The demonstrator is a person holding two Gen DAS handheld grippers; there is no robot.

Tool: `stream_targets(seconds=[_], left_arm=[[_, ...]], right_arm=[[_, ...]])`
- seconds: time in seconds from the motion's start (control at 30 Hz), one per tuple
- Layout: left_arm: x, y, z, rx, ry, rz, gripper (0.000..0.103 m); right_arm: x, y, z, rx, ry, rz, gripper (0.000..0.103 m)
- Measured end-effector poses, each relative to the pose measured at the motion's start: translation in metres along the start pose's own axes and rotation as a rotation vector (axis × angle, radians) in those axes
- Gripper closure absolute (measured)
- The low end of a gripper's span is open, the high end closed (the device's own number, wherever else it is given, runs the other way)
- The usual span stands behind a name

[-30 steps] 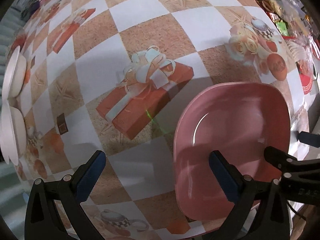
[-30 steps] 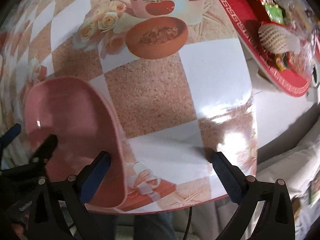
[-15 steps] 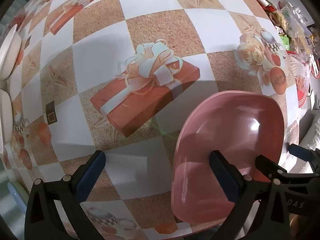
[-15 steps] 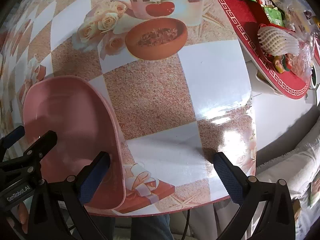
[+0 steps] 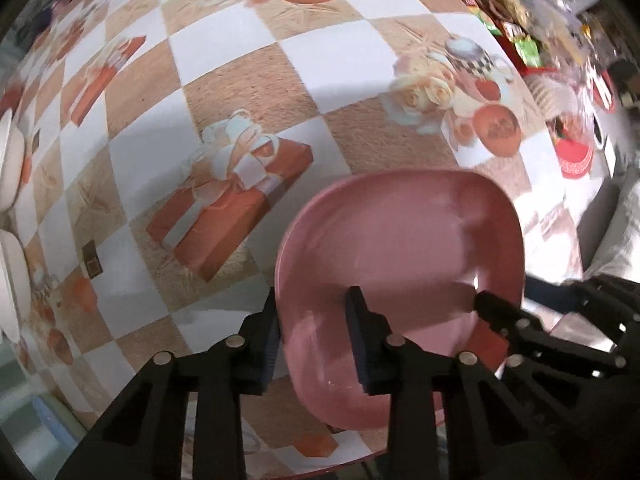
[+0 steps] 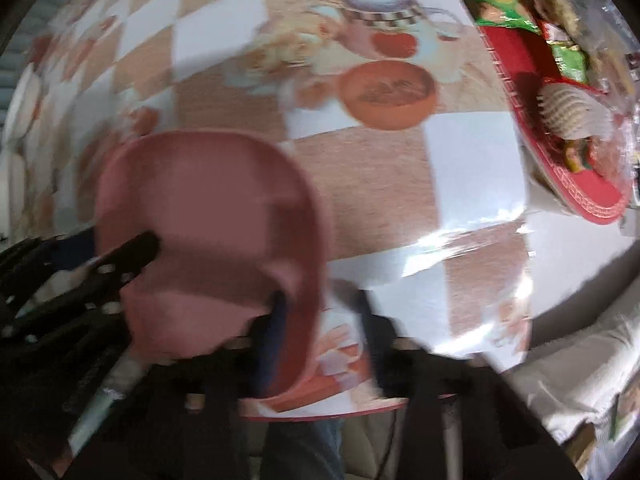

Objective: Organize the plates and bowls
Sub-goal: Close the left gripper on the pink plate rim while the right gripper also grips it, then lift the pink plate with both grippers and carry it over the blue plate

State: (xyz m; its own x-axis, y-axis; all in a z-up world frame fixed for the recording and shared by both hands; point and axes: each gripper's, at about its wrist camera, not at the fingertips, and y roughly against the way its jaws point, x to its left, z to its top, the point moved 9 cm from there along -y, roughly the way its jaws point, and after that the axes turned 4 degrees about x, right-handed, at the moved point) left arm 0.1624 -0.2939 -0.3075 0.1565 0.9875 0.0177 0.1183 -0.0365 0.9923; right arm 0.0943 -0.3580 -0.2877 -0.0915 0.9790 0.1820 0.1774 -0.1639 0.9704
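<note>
A pink squarish plate lies near the front edge of the patterned table. My left gripper has narrowed around the plate's left rim, one finger outside and one inside; the pads look close to the rim. My right gripper straddles the plate's right rim, also narrowed; this view is blurred by motion. Each gripper shows in the other's view. White bowls sit at the far left edge.
The tablecloth has a checked pattern with printed gifts and teapots. A red tray with snack packets and a netted fruit stands at the right. The table's front edge runs just under the plate.
Both grippers have closed in from wide open onto opposite rims of the pink plate. The right wrist view has shifted and blurred.
</note>
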Motion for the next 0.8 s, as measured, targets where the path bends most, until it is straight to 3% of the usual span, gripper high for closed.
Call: stream_targets(seconds=[0.23, 0.37, 0.8], left_arm=[[0.001, 0.002, 0.002, -0.003, 0.001, 0.002, 0.075], [-0.005, 0.006, -0.014, -0.017, -0.006, 0.016, 0.075], [0.036, 0.010, -0.044, -0.029, 0.032, 0.023, 0.075]], right_arm=[[0.002, 0.002, -0.002, 0.009, -0.031, 0.005, 0.087], [0.006, 0.000, -0.003, 0.013, -0.039, -0.005, 0.087], [0.043, -0.010, -0.004, 0.021, 0.016, -0.033, 0.087]])
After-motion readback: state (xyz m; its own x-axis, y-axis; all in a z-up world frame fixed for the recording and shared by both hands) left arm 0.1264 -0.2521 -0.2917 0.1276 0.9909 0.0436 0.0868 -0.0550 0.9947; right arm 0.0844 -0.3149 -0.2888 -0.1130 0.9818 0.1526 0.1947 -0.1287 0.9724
